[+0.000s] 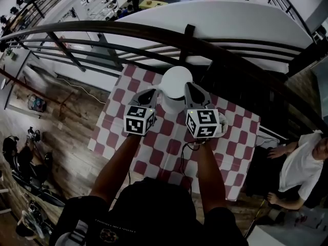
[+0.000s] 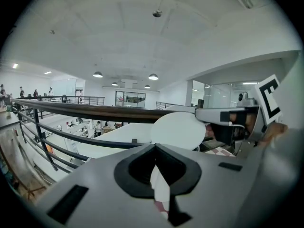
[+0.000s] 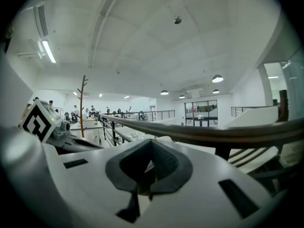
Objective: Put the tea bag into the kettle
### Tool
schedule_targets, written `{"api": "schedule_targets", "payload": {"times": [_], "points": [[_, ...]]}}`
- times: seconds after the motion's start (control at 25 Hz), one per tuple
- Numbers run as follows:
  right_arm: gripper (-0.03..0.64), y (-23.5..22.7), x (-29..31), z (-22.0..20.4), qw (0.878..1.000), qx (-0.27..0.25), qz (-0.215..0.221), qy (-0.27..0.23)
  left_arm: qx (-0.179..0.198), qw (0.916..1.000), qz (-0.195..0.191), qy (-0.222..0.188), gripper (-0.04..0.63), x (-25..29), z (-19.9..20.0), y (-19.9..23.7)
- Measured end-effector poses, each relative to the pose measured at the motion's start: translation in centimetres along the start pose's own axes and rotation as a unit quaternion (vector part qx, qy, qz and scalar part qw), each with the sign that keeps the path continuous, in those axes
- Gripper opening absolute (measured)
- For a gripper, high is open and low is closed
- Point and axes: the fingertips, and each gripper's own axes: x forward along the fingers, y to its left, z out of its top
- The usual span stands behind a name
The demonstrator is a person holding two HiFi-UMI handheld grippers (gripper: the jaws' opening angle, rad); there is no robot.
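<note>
The white kettle [image 1: 174,84] stands at the far edge of the red-and-white checked table [image 1: 154,147]. My left gripper [image 1: 149,93] hovers just left of it and my right gripper [image 1: 191,88] just right of it, both aimed toward the railing. In the left gripper view the shut left gripper [image 2: 154,147] has the kettle's round white top [image 2: 178,129] right behind its tips, and the right gripper [image 2: 232,122] shows at the right. The right gripper [image 3: 151,142] is shut in its own view, with the left gripper [image 3: 45,123] at the left. No tea bag shows in any view.
A dark curved railing [image 1: 154,35] runs right behind the table, with a drop to a lower floor beyond. A small white object [image 1: 224,125] lies by the right gripper's marker cube. A person in a white shirt [image 1: 302,168] sits at the table's right.
</note>
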Motion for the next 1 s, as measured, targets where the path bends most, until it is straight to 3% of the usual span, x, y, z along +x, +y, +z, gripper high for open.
{"api": "schedule_targets", "payload": {"times": [0.12, 0.2, 0.52, 1.0], "points": [[0.014, -0.4, 0.7, -4.7, 0.999, 0.01, -0.012, 0.047, -0.001, 1.0, -0.003, 0.005, 0.003, 0.3, -0.7, -0.2], [0.012, -0.9, 1.1, -6.4, 0.999, 0.027, -0.022, 0.04, -0.001, 0.9999, -0.006, 0.008, 0.003, 0.6, -0.9, -0.4], [0.013, -1.0, 1.4, -6.5, 0.999, 0.037, -0.016, 0.016, -0.002, 0.9997, -0.016, 0.015, 0.003, 1.2, -2.0, -1.1], [0.014, 0.1, -1.3, -5.6, 0.998, 0.059, -0.016, 0.032, 0.004, 0.9994, -0.035, 0.004, 0.003, -1.2, -1.5, -2.2]]}}
